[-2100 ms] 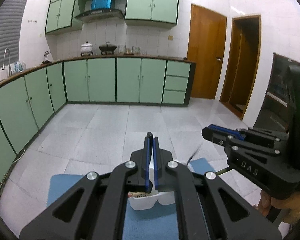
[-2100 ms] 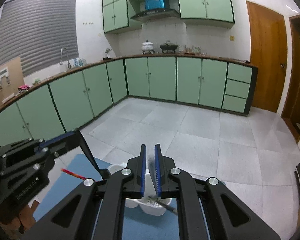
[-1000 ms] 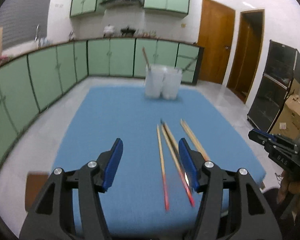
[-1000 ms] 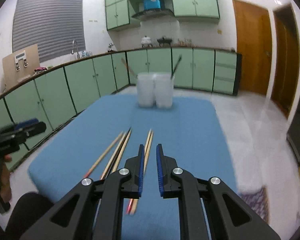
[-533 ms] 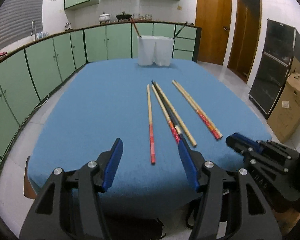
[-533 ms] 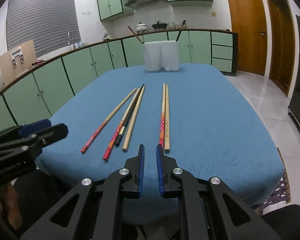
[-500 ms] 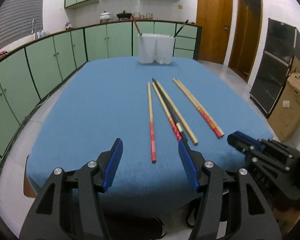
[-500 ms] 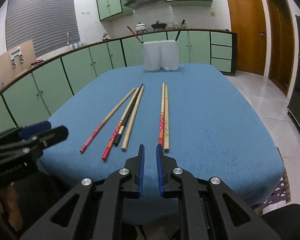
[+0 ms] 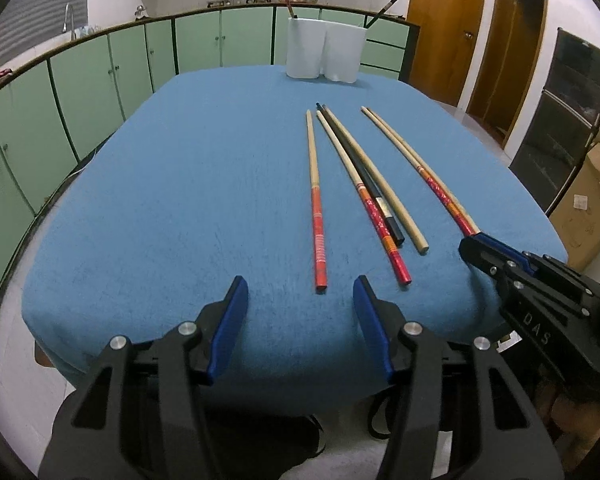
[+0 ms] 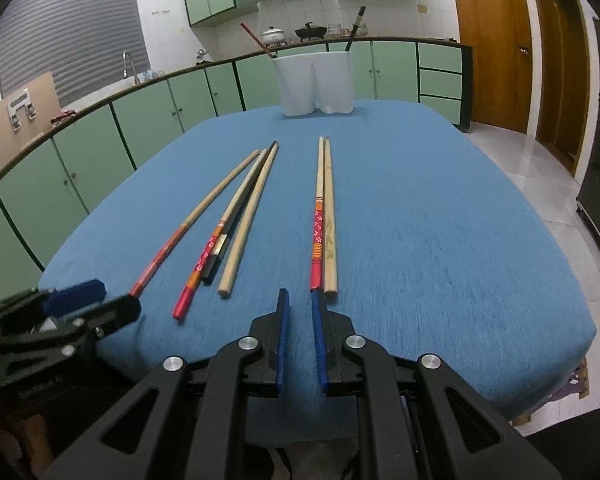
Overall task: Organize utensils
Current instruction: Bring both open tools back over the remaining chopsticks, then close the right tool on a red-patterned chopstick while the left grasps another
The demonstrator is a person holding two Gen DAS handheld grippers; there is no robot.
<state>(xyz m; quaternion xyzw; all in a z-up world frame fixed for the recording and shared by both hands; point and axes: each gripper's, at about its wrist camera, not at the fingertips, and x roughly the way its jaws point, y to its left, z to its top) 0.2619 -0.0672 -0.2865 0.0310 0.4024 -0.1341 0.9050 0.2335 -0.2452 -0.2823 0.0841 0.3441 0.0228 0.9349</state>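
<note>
The left tongs (image 9: 300, 300) are half open and closing, with nothing between them, at the near edge of the table (image 9: 160, 200). The right tongs (image 10: 299, 308) are almost shut and empty. Six chopsticks (image 9: 315, 200) lie loose on the blue, towel-like cloth; two already stand in the white holder (image 9: 322, 54) at the far edge. Most work is left, I think. The sticks are thin, smooth and round.
</note>
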